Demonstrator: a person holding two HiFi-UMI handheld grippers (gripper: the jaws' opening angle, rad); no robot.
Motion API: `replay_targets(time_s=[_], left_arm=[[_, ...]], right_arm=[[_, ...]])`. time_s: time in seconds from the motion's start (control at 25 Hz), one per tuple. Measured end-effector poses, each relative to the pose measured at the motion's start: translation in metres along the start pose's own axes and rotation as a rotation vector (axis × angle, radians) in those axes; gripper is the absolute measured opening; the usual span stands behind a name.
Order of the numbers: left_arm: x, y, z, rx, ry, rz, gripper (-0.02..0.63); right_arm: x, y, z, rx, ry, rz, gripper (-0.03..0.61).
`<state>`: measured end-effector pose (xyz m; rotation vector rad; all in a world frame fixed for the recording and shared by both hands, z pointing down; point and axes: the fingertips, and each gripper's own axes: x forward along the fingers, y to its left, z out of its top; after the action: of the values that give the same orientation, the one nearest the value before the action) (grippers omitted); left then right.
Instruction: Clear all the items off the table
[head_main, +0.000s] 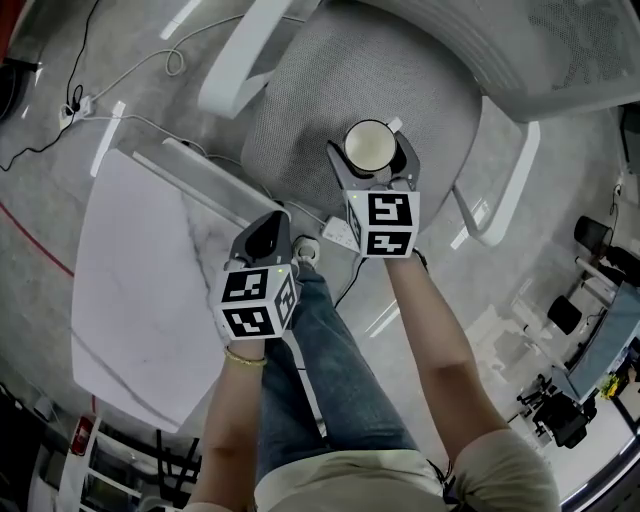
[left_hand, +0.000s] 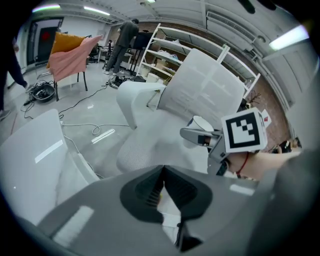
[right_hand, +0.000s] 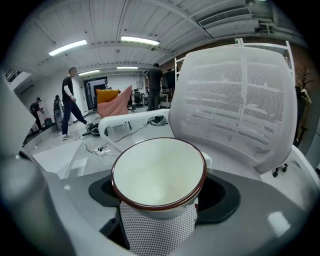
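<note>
Cup (head_main: 368, 145) and right gripper (head_main: 372, 172) sit together at the middle of the head view: we see the white cup, with its dark red rim, clamped between the two jaws, one on each side of its wall. In the right gripper view its mouth is tipped towards the camera, showing the pale inside. It is off the table and hangs over the grey mesh seat (head_main: 300, 110) of a white-framed office chair. The mesh shows just below the cup between the jaws, and the chair's perforated backrest (right_hand: 240, 100) rises behind it. From the left gripper view we see the cup from the side, clear of the seat. The left gripper (head_main: 266, 235) is lower in the head view, by the near corner of the white marble table (head_main: 140, 300) and above the person's jeans-clad leg (head_main: 330, 370). Its jaws are pressed together with the dark ribbed pads (left_hand: 150, 192) meeting and nothing between them. A thin bracelet (head_main: 245, 358) circles the left wrist. The table lies to the left of the chair, and cables (head_main: 120, 75) trail over the grey floor beyond it. Farther off in the room we make out white shelving (left_hand: 170, 55), a pink cloth (left_hand: 70, 52) draped over a frame, and several people standing (right_hand: 70, 100).
</note>
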<state>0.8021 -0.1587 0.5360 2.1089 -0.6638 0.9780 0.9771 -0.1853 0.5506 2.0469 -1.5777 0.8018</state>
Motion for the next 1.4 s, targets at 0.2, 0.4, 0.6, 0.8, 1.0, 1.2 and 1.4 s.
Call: replay_targets(time_s=[0.2, 0.4, 0.6, 0.8, 1.0, 1.2, 1.4], left_arm=[[0.017, -0.014, 0.005, 0.018, 0.010, -0.006, 0.009], [0.028, -0.024, 0.008, 0.038, 0.017, -0.012, 0.009], [0.034, -0.032, 0.008, 0.056, 0.031, -0.016, 0.009], [0.037, -0.038, 0.007, 0.070, 0.044, -0.023, 0.009], [0.037, -0.038, 0.008, 0.078, 0.049, -0.028, 0.009], [0.031, -0.038, 0.009, 0.075, 0.043, -0.027, 0.008], [0.024, -0.037, 0.009, 0.078, 0.035, -0.025, 0.008]], right_arm=[[0.016, -0.027, -0.008, 0.004, 0.011, -0.019, 0.404], [0.028, -0.045, -0.013, 0.013, 0.011, -0.030, 0.403], [0.036, -0.055, -0.015, 0.040, 0.006, -0.040, 0.404], [0.044, -0.062, -0.017, 0.052, 0.009, -0.050, 0.403], [0.046, -0.063, -0.019, 0.067, 0.004, -0.043, 0.405], [0.044, -0.063, -0.024, 0.080, 0.011, -0.049, 0.410], [0.045, -0.068, -0.032, 0.071, 0.049, -0.067, 0.422]])
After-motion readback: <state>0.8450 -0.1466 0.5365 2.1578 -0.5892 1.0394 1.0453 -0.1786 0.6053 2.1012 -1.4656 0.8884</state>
